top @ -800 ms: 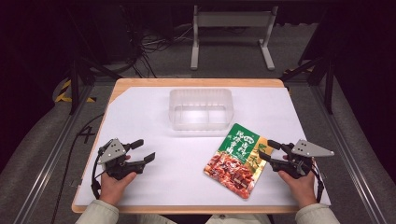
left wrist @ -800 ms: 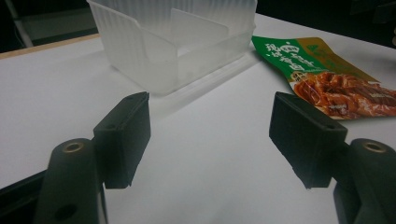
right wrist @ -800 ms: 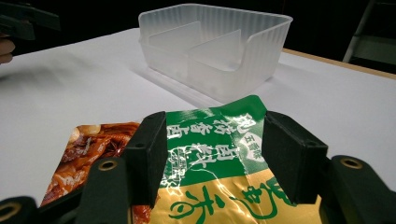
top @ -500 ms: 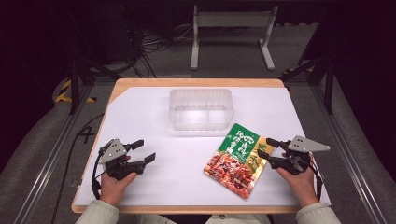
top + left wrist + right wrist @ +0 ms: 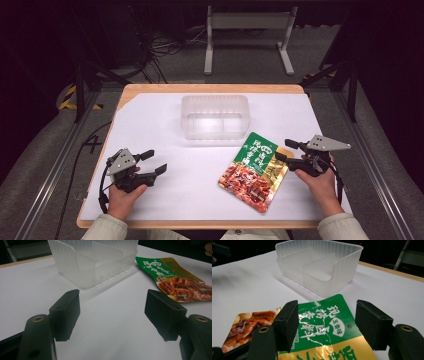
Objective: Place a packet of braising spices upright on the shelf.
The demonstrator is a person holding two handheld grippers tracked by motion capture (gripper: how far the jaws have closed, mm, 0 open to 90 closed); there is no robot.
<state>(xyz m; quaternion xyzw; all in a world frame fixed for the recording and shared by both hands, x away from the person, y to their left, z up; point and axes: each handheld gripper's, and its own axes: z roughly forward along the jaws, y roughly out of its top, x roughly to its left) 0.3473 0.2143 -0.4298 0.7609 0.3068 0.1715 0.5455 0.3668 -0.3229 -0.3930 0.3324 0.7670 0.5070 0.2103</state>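
Lying flat on the white-covered desk (image 5: 150,120): one food pouch (image 5: 254,171), green at its far end, with a printed picture of a braised dish at its near end. It sits just in front of the clear plastic container (image 5: 215,116), toward that container's right corner, slightly askew.

Clear plastic container: ribbed walls, divided inside by partitions, standing upright at the middle of the desk's far half. Landmark for the entries below.

Right hand-held gripper (image 5: 283,150): in front and to the right of the container, at the pouch's right edge. Jaws spread wide, released; in the right gripper view (image 5: 325,323) they stand over the pouch's green end, pads not pressing on it.

Left hand-held gripper (image 5: 154,162): in front and to the left of the container, well apart from the pouch. Jaws spread, gripping nothing; bare desk lies between them in the left gripper view (image 5: 112,312).
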